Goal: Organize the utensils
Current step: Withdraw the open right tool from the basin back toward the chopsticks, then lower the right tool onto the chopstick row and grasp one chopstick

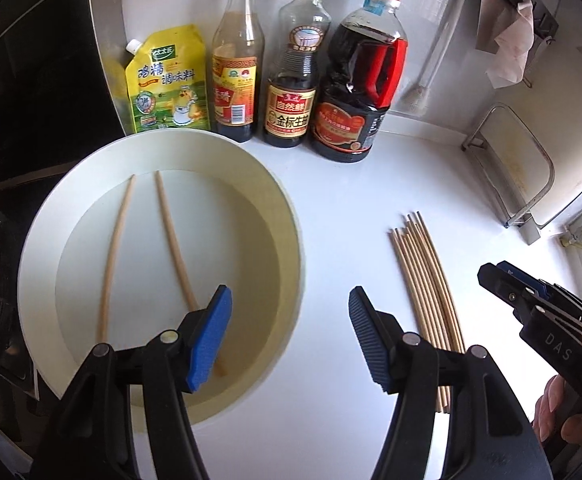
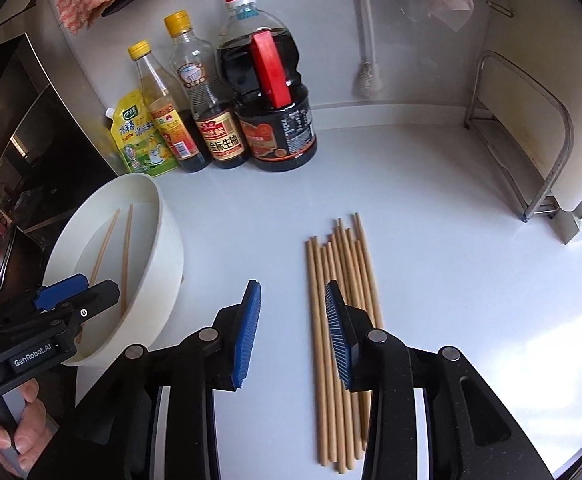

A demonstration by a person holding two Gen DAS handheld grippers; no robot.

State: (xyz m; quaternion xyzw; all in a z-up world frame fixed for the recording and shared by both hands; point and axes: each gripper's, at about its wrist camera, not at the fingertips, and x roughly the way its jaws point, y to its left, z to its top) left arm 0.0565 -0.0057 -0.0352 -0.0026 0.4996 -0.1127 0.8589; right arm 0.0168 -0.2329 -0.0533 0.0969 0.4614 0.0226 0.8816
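Note:
A white bowl (image 1: 296,264) sits on the white counter and has two wooden chopsticks (image 1: 175,248) lying in it. To its right, a bundle of several chopsticks (image 1: 427,292) lies loose on the counter. My left gripper (image 1: 289,308) hovers open above the bowl's right rim, with nothing between its fingers. In the right wrist view, my right gripper (image 2: 293,300) is open and empty just left of the bundle (image 2: 343,264), its right finger over the sticks. The bowl (image 2: 167,264) stands at the left there, with the left gripper (image 2: 87,290) above it. The right gripper (image 1: 495,276) shows at the left view's right edge.
A yellow seasoning pouch (image 1: 169,84) and three sauce bottles (image 1: 291,92) line the back wall. A metal rack holding a board (image 2: 531,128) stands at the right. A dark stove (image 1: 31,100) borders the bowl on the left. Cloths hang above.

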